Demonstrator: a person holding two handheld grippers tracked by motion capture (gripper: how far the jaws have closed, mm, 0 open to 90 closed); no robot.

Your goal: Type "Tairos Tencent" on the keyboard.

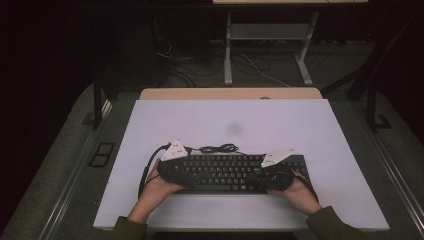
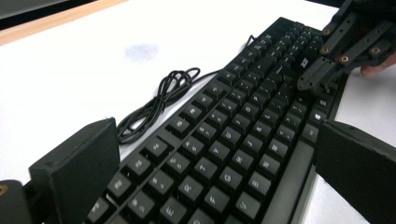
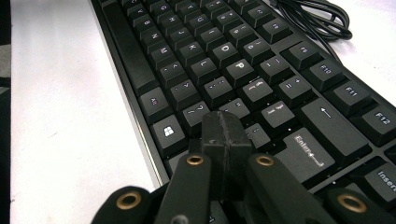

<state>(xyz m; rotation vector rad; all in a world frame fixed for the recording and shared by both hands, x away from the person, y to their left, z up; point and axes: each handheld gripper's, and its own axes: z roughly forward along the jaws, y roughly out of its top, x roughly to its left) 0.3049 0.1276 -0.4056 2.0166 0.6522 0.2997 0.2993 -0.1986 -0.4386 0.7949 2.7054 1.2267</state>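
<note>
The right gripper (image 3: 223, 135) has its jaws pressed fully together with nothing between them, so they make one narrow tip, and this tip rests over the keys near the right end of the keyboard (image 1: 235, 172), just before the Enter key (image 3: 309, 151); closed like this it seems meant to press a single key without touching the neighbours. The left gripper (image 2: 215, 172) has its jaws wide apart and empty, one on each side of the left part of the keyboard, perhaps to hold it steady. The keyboard lies on the near half of the white worktop (image 1: 250, 125), its cable (image 1: 220, 148) coiled just behind it.
</note>
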